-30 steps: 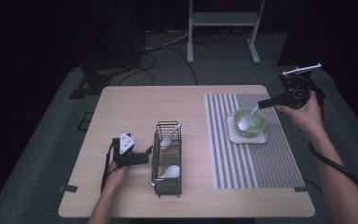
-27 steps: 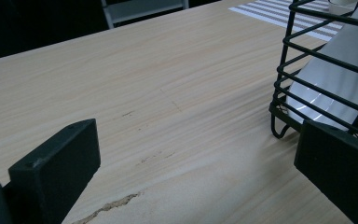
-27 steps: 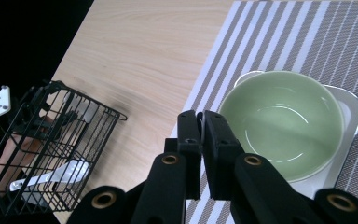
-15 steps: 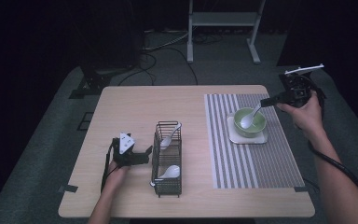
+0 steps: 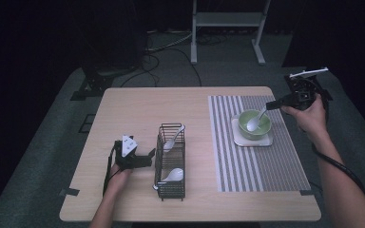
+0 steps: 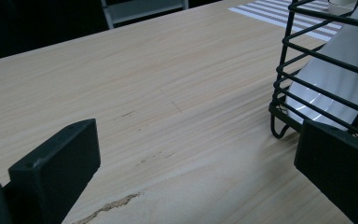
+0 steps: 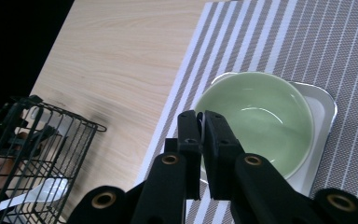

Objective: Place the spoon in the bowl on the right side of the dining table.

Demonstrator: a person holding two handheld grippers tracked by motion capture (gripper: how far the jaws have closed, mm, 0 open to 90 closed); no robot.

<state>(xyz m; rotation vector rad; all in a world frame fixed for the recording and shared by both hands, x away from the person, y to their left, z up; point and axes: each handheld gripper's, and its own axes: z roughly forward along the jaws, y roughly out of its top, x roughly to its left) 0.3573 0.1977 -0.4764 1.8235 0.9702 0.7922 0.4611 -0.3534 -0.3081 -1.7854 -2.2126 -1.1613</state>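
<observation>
Right gripper [image 5: 272, 104] hangs at the far right edge of the table [image 5: 142, 109], its jaws pressed together on the handle of a white spoon [image 5: 256, 121]. From the high view, the spoon slants down and leftward from the jaws, and its scoop sits inside the green bowl [image 5: 261, 130]. In the right gripper view the closed jaws [image 7: 202, 122] point straight at the near rim of the bowl [image 7: 261, 116]; the handle is a thin pale sliver between the pads, hard to make out there. The bowl stands on a small pale square tray [image 5: 266, 141], which lies on the striped placemat [image 5: 247, 166].

Left gripper [image 5: 148, 159] rests on the table at the front left, jaws spread with nothing between them, just beside the left wall of the black wire rack [image 5: 171, 190]. In the left gripper view, the rack's corner [image 6: 284, 116] stands just ahead of one jaw. Two more white spoons lie in the rack, one at its far end [image 5: 175, 137] and one at the near end [image 5: 173, 175].
</observation>
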